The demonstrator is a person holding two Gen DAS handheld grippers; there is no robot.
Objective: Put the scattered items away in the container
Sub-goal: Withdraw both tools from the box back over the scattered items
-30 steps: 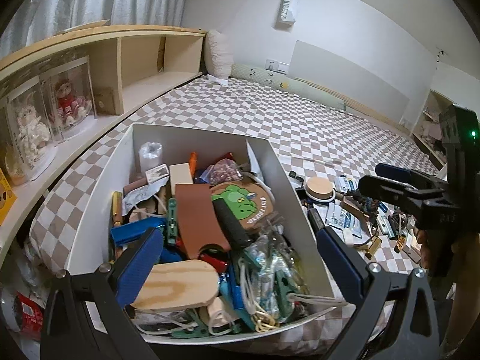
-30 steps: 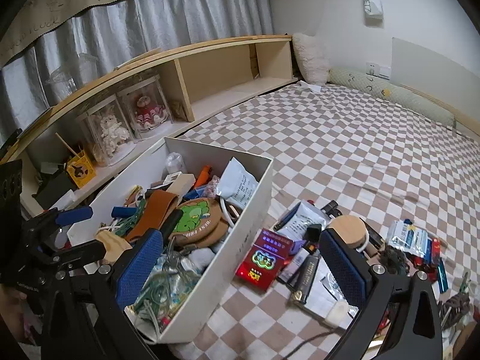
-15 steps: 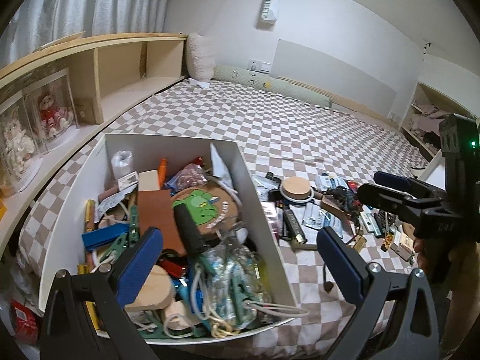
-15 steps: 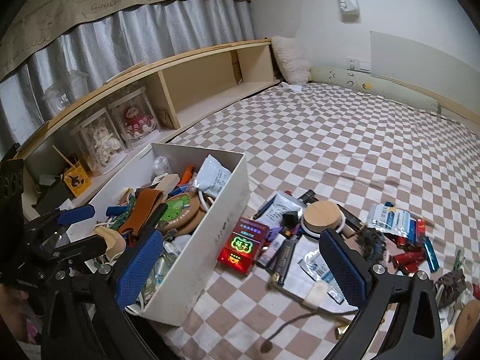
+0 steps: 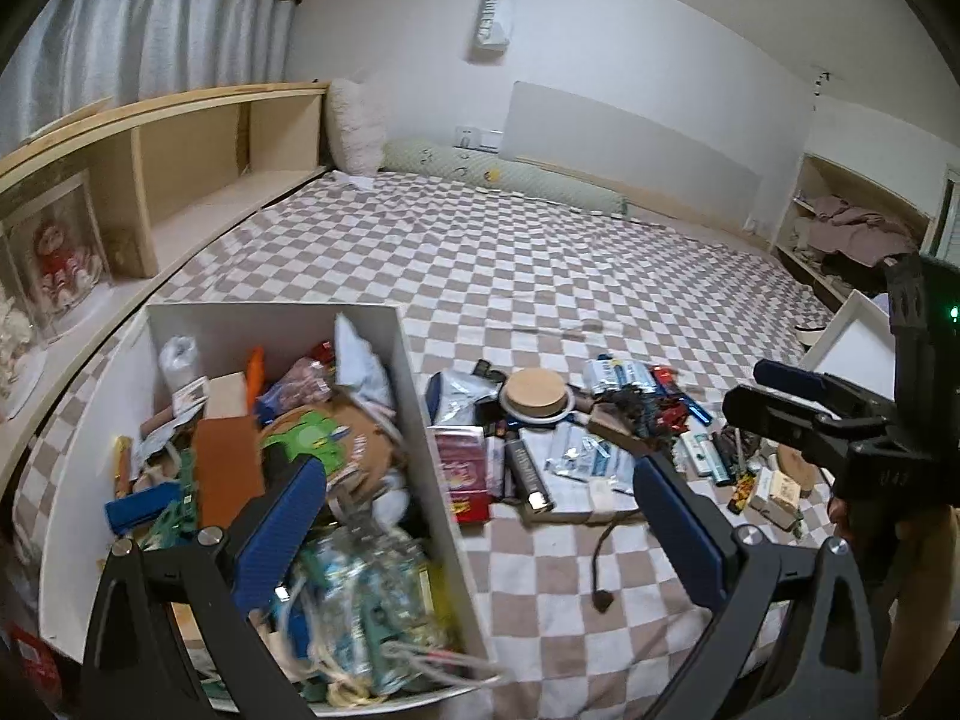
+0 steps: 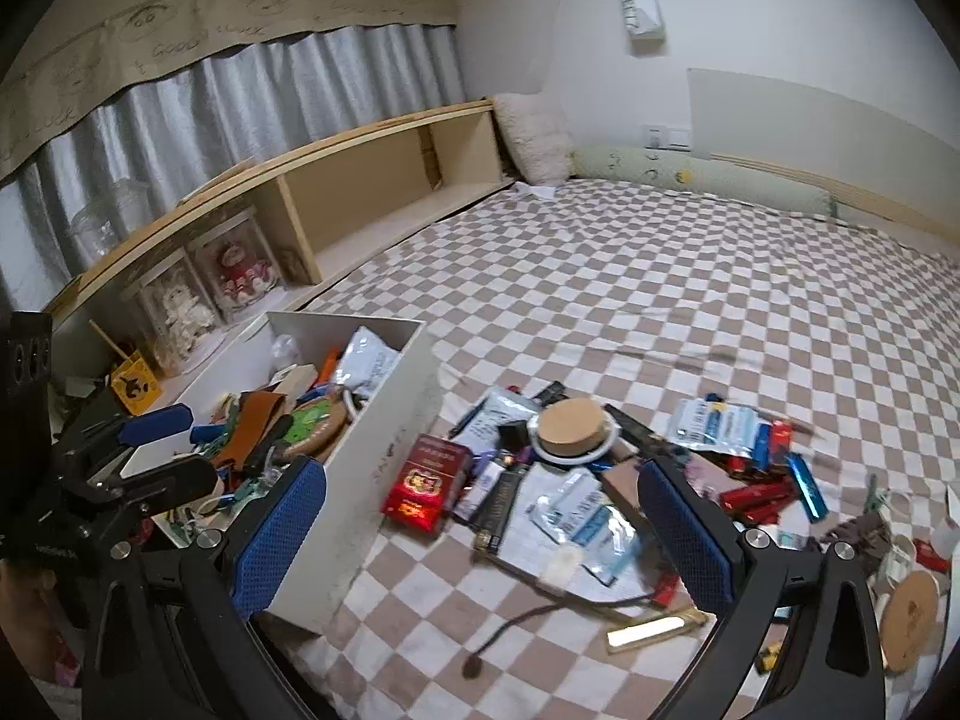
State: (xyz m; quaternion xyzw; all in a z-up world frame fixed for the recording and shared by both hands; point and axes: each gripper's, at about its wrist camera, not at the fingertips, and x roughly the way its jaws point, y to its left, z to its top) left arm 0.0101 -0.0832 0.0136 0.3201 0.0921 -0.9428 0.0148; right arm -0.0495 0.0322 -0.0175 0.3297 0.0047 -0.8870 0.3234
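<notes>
white container (image 5: 420,420) on the checkered bed (image 5: 540,276), crammed with small items, among them a round board with a green frog (image 5: 312,438) and a brown leather piece (image 5: 225,468). scattered items lie on the bed just beside the container's right wall: a red cigarette pack (image 6: 429,480) nearest the wall, a round cork lid (image 6: 570,429) beyond it, battery packs (image 6: 714,423) farther from the container. left tongs (image 5: 474,531) spread wide, empty, straddling the container's right wall. right tongs (image 6: 480,534) spread wide, empty, above the scattered items beside the container.
</notes>
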